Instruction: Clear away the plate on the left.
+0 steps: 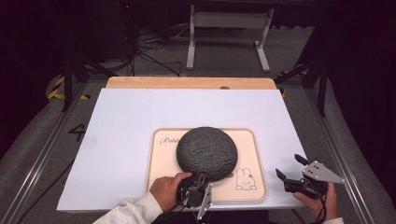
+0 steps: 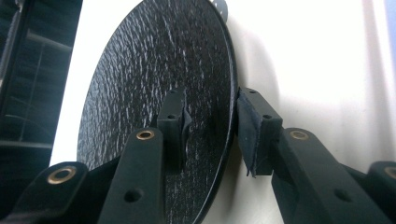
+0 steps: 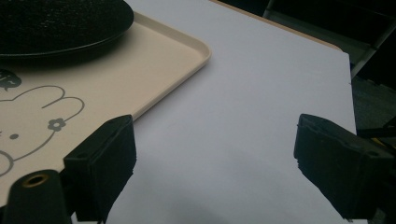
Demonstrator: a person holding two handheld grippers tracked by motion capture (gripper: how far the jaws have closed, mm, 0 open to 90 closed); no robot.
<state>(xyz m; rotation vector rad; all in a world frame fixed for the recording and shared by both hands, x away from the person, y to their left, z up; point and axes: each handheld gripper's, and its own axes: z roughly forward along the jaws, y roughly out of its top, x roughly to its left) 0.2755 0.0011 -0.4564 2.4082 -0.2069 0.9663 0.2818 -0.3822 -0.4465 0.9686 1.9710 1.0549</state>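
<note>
Two grippers are in use, one per hand, both at the near edge of the desk (image 1: pixel 121 116), which is covered by a white sheet.

Left gripper (image 1: pixel 194 186): held at the near edge of the tray (image 1: pixel 156 158), just left of the tray's middle. Its fingers (image 2: pixel 172 122) straddle the rim of the black dome-shaped plate (image 1: pixel 207 153). In the left gripper view one finger lies against the plate's textured top surface and the other sits on the underside, close to the rim; the two are closed on the rim, gripping it. The plate (image 2: pixel 159 88) appears edge-on in that view because the camera is rolled.

Plate position: upside down, dome up, on the cream tray, over the tray's centre and slightly toward its near side. The tray sits near the middle of the desk, closer to the near edge. A rabbit drawing (image 1: pixel 245 179) is printed at the tray's near right corner, uncovered.

Right gripper (image 1: pixel 292 170): held over the near right corner of the desk, clear of the tray. Its fingers (image 3: pixel 105 163) are spread wide apart with nothing between them; white sheet lies below. Tray corner (image 3: pixel 187 46) and plate edge (image 3: pixel 60 23) appear at upper left in the right gripper view.
</note>
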